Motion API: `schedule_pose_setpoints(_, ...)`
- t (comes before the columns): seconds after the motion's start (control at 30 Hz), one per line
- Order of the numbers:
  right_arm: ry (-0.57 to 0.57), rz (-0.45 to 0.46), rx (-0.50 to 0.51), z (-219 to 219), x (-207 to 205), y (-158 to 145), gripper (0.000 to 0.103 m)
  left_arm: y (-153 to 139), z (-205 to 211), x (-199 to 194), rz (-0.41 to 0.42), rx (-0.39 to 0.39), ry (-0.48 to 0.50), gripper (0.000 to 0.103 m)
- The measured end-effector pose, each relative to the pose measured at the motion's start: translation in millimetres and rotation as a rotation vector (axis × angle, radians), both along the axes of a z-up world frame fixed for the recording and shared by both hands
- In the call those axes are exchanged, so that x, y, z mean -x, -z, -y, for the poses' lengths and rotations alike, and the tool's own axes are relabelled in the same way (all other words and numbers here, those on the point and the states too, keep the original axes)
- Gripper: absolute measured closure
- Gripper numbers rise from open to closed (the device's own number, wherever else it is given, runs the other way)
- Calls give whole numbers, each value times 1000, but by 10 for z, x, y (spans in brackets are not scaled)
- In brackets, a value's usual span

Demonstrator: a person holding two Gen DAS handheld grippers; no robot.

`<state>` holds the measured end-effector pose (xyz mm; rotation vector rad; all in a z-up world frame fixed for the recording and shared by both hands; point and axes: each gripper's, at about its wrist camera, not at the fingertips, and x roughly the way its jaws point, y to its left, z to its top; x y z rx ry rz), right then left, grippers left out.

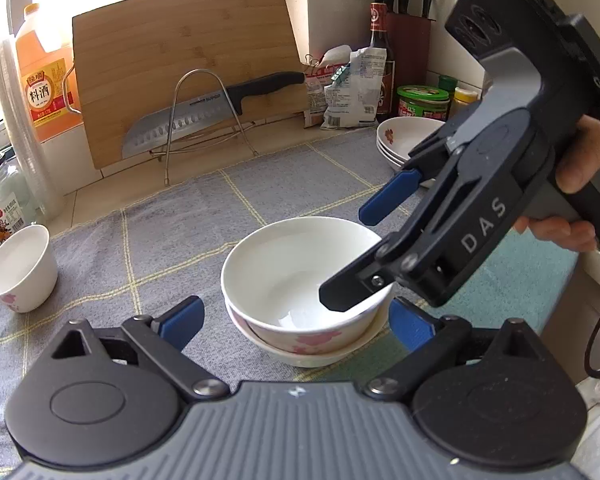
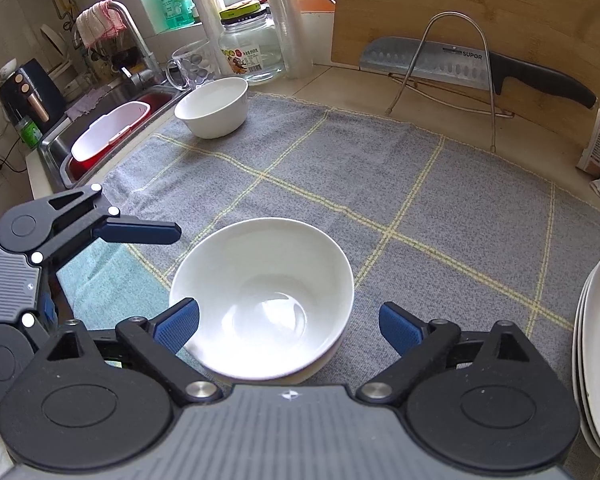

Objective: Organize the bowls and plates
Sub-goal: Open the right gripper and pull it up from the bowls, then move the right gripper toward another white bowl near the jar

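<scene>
Nesting in a second bowl (image 1: 300,350), the empty white bowl (image 1: 296,276) sits free between both wide-open tools (image 1: 296,320) (image 2: 288,326).

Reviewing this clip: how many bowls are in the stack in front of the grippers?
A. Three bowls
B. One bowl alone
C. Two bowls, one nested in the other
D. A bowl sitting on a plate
C: the left wrist view shows the upper bowl sitting inside a lower bowl whose rim rings it; a third bowl stands apart on the cloth.
</scene>
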<state>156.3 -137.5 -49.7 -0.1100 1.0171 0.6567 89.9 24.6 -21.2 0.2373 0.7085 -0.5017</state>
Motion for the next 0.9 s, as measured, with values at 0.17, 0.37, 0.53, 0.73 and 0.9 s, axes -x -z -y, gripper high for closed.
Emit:
schedule_pose_setpoints(0.17, 14, 5, 14, 11, 83, 68, 4, 33, -16, -3, -10, -1, -1, 4)
schedule_pose_setpoints(0.37, 20, -1, 10, 20, 82, 58, 4, 28, -70, 25, -11, 5, 1, 4)
schedule_pose_setpoints(0.53, 24, 29, -31, 22, -12, -181, 1, -9, -230, 47, -6, 24, -24, 4)
schedule_pose_setpoints(0.73, -15, 61, -23, -178, -200, -426, 0, -56, -586, 52, 11, 16, -88, 4)
schedule_pose_setpoints(0.9, -67, 84, 3, -534, -363, -579, 0, -50, -1056, -75, 21, -3, -189, 4)
